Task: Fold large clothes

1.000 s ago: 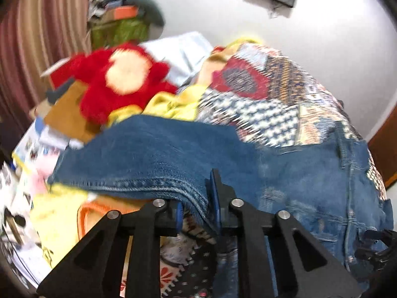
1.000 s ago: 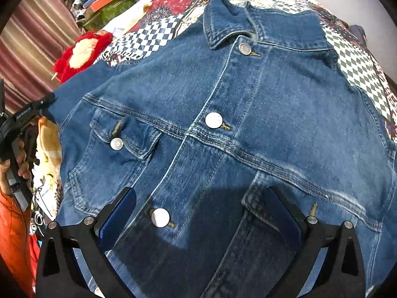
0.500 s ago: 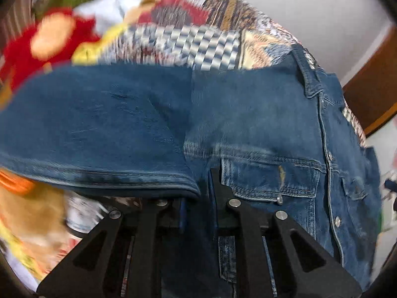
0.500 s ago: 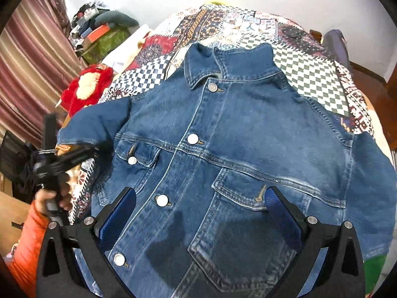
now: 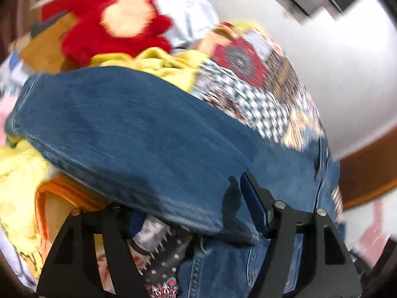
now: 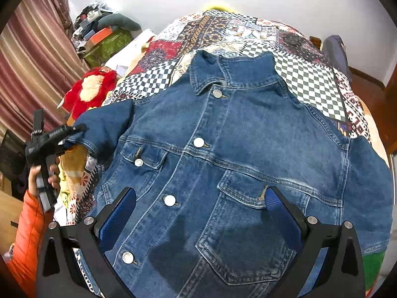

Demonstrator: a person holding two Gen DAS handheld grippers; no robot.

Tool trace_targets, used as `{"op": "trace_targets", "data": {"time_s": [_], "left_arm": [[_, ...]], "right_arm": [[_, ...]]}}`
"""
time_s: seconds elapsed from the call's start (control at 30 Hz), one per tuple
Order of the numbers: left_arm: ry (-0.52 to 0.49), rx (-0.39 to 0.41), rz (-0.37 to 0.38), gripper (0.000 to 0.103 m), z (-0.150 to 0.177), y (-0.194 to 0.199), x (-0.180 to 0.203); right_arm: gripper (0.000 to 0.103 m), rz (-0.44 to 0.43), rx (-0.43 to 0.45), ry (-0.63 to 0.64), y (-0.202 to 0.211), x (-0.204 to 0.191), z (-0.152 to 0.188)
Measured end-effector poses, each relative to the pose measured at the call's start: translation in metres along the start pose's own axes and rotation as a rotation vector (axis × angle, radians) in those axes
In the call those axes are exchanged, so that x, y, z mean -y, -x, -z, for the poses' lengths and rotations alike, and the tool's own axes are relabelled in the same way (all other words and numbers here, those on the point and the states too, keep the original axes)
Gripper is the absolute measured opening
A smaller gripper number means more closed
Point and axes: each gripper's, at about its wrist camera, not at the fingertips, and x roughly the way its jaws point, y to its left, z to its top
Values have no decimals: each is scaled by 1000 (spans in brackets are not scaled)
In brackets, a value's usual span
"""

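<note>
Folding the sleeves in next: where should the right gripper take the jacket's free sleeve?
Grip the sleeve at its cuff end, coming from the jacket's outer side, fingers straddling the edge. It lies flat beside the body, so only its edges offer a bite.

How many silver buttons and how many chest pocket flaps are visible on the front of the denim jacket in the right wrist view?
Silver buttons: 5
Chest pocket flaps: 2
Total: 7

Bed w/ patchwork quilt (image 6: 307, 79): denim jacket (image 6: 248, 149) flat, red plush (image 6: 91, 92) at edge.
</note>
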Motion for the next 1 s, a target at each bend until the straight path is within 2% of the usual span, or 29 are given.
{"op": "trace_targets", "data": {"time_s": [0.07, 0.1, 0.13, 0.2, 0.27, 0.4, 0.47, 0.57, 0.63, 0.7, 0.83, 0.87, 0.93, 1.0], "left_arm": [[21, 9, -28, 39, -9, -1, -6], [8, 19, -59, 31, -12, 0, -5], [-25, 42, -107, 17, -15, 5, -1], [-120, 100, -206, 13, -19, 15, 16], [-211, 163, -249, 9, -22, 30, 41], [-401, 276, -188, 7, -13, 64, 117], [-492, 300, -155, 7, 1, 70, 153], [-616, 247, -89, 7, 34, 58, 203], [-688, 161, -55, 7, 61, 32, 227], [-732, 78, -59, 7, 87, 3, 238], [-682, -191, -29, 7, 134, -62, 232], [-671, -214, -32, 7, 139, -68, 229], [-677, -203, -49, 7, 151, -71, 227], [-694, -194, -46, 14, 157, -60, 227]], "right_arm": [[103, 5, 1, 16, 0, -4, -1], [103, 8, 1, 22, 0, -6, -1], [103, 10, 2, 25, 1, -6, -1], [103, 16, 4, 24, 2, -5, 0], [103, 20, 7, 15, 4, -1, 0], [103, 23, 23, -21, 12, 12, -1], [103, 19, 36, -40, 18, 18, -3], [103, 5, 56, -66, 28, 26, -1], [103, -5, 65, -78, 34, 30, 1], [103, -11, 69, -90, 40, 34, 3], [103, -16, 71, -109, 48, 42, 12], [103, -16, 70, -110, 49, 42, 14], [103, -10, 65, -104, 50, 41, 16], [103, -1, 63, -88, 49, 38, 15]]}}
